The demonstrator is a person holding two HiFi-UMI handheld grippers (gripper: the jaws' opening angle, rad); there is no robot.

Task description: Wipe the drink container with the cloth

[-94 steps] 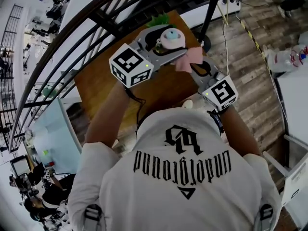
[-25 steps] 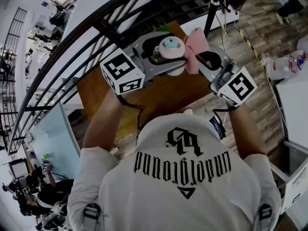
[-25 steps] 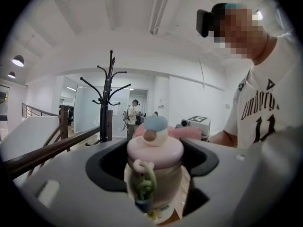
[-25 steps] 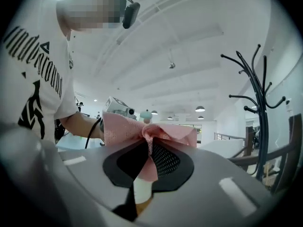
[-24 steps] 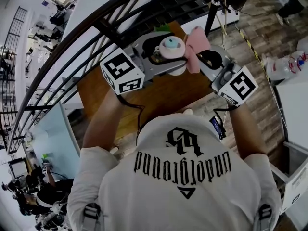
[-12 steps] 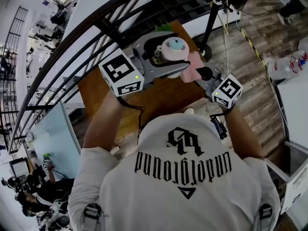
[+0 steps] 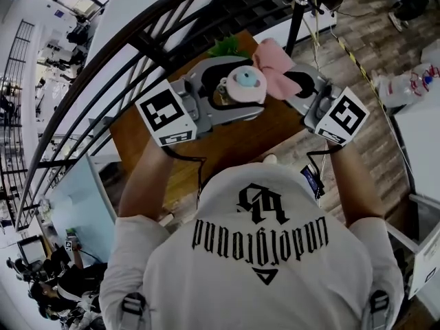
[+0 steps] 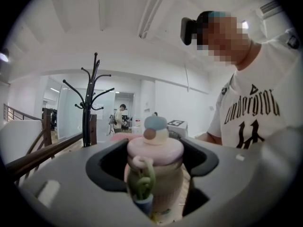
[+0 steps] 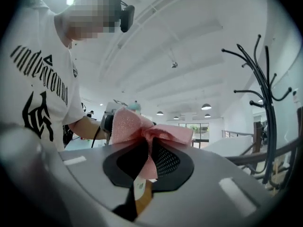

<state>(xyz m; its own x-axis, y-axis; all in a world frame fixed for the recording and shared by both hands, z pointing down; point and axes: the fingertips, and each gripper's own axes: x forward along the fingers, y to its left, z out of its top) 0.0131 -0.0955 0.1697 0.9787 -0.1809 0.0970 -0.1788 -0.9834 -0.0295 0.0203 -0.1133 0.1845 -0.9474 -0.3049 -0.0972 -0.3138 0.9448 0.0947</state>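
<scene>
The drink container is a small cream bottle with a pink lid, a blue knob and a green loop strap. My left gripper is shut on it and holds it upright above the wooden table; it fills the left gripper view as the bottle. My right gripper is shut on a bunched pink cloth, which touches the bottle's right side near the lid. In the right gripper view the cloth fans out beyond the jaws.
A black stair railing runs along the table's far side. A green plant sits at the table's back edge. A black coat stand rises nearby. White furniture with bottles stands at the right.
The right gripper with the cloth has gone up from the bottle's lower right side to its upper right near the lid. The left gripper and bottle shifted slightly.
</scene>
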